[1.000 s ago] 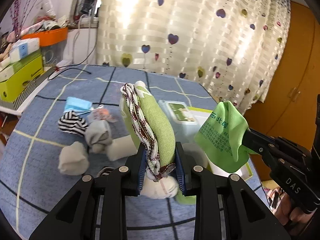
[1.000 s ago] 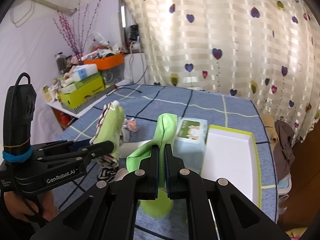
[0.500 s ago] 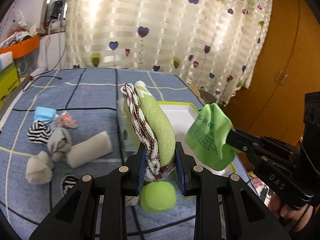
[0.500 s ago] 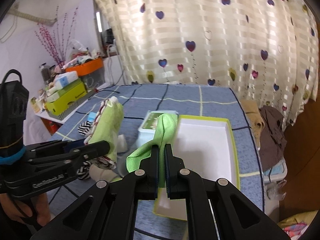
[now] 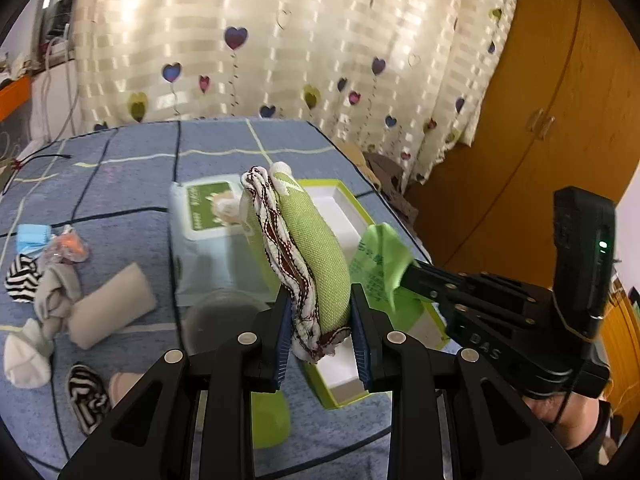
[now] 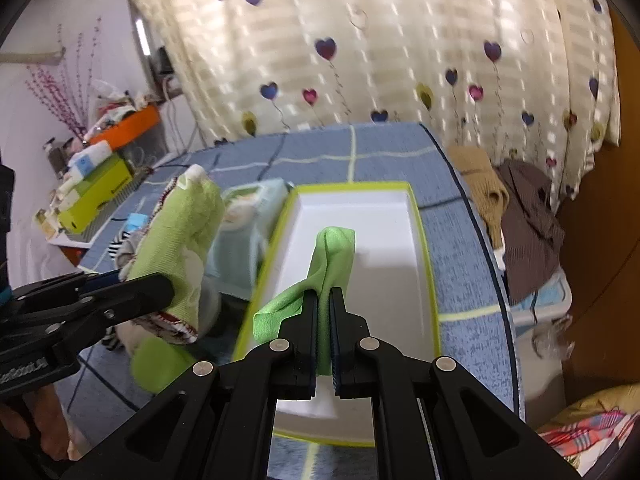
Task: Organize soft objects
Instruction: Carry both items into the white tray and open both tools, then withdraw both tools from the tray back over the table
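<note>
My left gripper (image 5: 320,312) is shut on a folded green pouch with red-and-white stitched trim (image 5: 310,256), held upright above the table; it also shows in the right wrist view (image 6: 180,248). My right gripper (image 6: 325,304) is shut on a thin bright green cloth (image 6: 328,256) and holds it over the white tray with a lime rim (image 6: 360,216). In the left wrist view the cloth (image 5: 380,264) hangs over the tray (image 5: 344,380) to the right of the pouch.
Rolled grey and striped socks (image 5: 52,304) and a beige roll (image 5: 112,312) lie at the left on the blue checked tablecloth (image 5: 132,168). A wet-wipes pack (image 5: 204,208) sits beside the tray. A green ball (image 5: 268,420) lies below my left gripper. Clothes (image 6: 520,216) hang off the right edge.
Both grippers have moved to the right with their loads. The green cloth now hangs over the tray, and the pouch is beside it at the tray's left edge.
</note>
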The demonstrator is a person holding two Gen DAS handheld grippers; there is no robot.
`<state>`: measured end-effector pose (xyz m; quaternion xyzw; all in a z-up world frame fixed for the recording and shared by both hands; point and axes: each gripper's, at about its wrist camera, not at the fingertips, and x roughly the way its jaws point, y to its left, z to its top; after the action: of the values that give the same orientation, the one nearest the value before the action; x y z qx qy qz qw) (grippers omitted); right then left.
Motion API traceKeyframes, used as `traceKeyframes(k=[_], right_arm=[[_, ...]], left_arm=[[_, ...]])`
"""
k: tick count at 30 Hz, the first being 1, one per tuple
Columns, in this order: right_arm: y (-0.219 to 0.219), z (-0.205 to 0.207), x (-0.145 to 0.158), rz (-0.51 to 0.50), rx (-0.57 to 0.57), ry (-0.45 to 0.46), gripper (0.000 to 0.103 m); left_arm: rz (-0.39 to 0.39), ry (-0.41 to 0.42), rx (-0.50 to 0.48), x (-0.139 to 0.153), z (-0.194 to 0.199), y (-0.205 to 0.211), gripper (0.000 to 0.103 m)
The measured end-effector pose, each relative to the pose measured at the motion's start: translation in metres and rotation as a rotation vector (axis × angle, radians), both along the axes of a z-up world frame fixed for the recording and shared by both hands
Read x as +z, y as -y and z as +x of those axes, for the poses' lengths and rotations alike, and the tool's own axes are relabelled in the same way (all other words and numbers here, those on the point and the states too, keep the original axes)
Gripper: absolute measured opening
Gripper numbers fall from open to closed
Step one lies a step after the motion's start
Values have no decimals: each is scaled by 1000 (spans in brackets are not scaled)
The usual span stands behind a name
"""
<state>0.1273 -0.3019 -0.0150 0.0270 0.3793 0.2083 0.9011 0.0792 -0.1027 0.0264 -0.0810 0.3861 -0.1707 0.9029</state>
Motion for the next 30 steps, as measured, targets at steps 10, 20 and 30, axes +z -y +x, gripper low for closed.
traceKeyframes(k=[10,20,30], right_arm=[[19,24,-33,3,-28,-79,14],[40,23,-28,-1,-63,-54,44],[45,11,-24,1,-82,-40,55]], left_arm=[[14,-95,-57,-28,24,27,28],[26,-172,-83,-49,44,49,32],[39,-143,-71,-44,40,49,41]])
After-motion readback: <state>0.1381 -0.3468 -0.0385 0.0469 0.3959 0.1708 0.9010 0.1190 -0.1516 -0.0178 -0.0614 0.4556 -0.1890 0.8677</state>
